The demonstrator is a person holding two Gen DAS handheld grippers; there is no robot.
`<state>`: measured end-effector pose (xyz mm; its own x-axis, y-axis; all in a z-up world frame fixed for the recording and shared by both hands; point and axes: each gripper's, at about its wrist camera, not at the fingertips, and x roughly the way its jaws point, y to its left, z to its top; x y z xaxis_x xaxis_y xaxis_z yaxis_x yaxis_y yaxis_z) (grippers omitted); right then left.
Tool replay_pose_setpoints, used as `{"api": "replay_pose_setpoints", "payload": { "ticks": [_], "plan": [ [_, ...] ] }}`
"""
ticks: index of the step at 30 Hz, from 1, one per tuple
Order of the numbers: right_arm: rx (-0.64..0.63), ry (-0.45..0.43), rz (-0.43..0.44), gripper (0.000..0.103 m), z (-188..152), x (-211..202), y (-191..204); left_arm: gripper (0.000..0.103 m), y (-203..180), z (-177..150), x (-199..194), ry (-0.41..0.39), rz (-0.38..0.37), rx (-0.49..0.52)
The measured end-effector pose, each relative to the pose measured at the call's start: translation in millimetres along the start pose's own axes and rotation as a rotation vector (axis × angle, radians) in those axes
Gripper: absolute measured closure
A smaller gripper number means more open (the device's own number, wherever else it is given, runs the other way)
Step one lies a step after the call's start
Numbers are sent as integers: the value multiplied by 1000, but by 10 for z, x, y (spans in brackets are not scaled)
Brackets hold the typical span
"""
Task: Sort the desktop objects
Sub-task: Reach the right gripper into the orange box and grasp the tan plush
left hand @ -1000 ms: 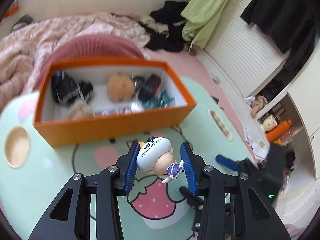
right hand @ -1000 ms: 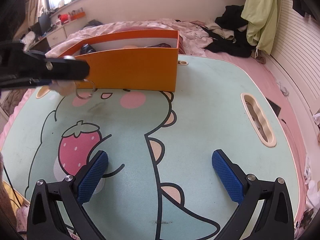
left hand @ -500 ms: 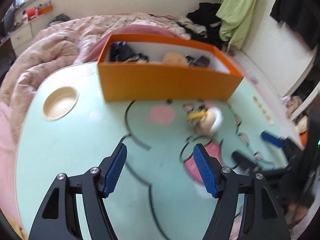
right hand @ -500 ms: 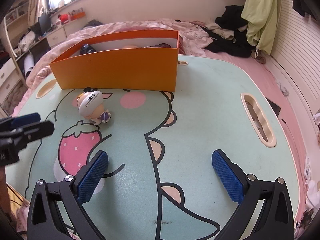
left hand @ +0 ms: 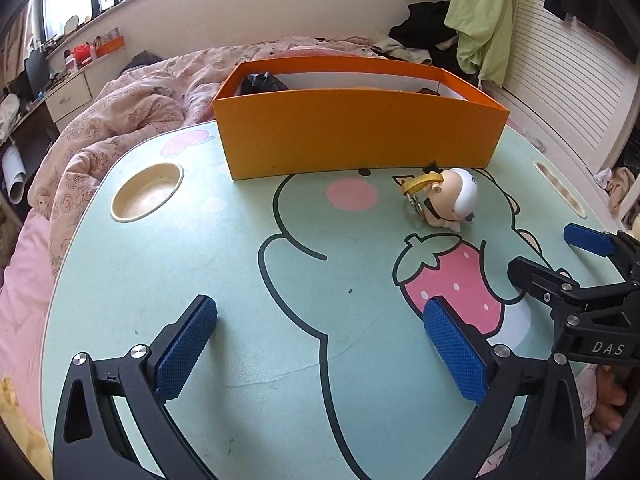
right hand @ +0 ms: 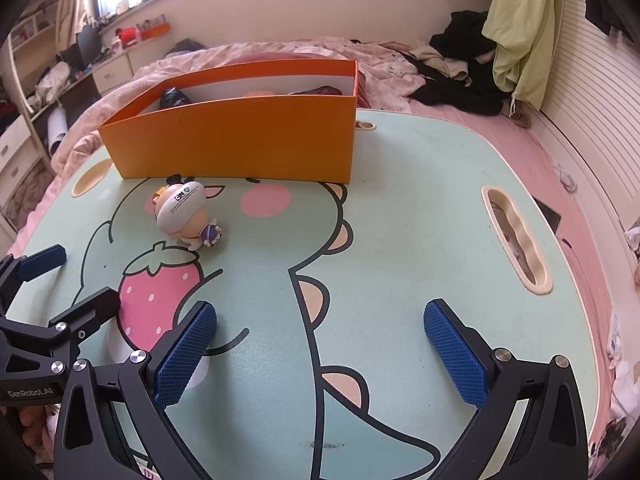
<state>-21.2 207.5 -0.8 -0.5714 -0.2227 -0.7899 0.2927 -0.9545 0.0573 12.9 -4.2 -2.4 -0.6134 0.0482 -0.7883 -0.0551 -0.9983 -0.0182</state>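
Figurine (left hand: pixel 444 202) lies on surface (left hand: pixel 200 264) before orange box (left hand: pixel 360 136); left gripper (left hand: pixel 320 344) jaws opening, nothing between; right gripper (right hand: pixel 320 344) jaws spread, empty.

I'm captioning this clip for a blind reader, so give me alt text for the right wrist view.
A small toy figure lies on its side on a green cartoon-print table, just in front of an orange box. The right gripper hovers open and empty in the foreground; the left gripper, opening, shows at the left edge.

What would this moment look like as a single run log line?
left gripper: jaws opening, nothing between | right gripper: open, empty | toy figure keychain: lying on table, outside orange box
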Motion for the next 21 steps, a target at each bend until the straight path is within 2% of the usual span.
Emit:
{"api": "replay_pose_setpoints", "payload": {
  "ticks": [11, 15, 21],
  "plan": [
    [-2, 2, 1, 0, 0, -12, -5, 0, -39, 30, -8, 0, 2, -1],
    [-1, 0, 38, 0, 46, -31, -39, 0, -43, 30, -11, 0, 2, -1],
    [0, -95, 104, 12, 368, -300, -20, 0, -62, 44, -18, -1, 2, -2]
  ]
}}
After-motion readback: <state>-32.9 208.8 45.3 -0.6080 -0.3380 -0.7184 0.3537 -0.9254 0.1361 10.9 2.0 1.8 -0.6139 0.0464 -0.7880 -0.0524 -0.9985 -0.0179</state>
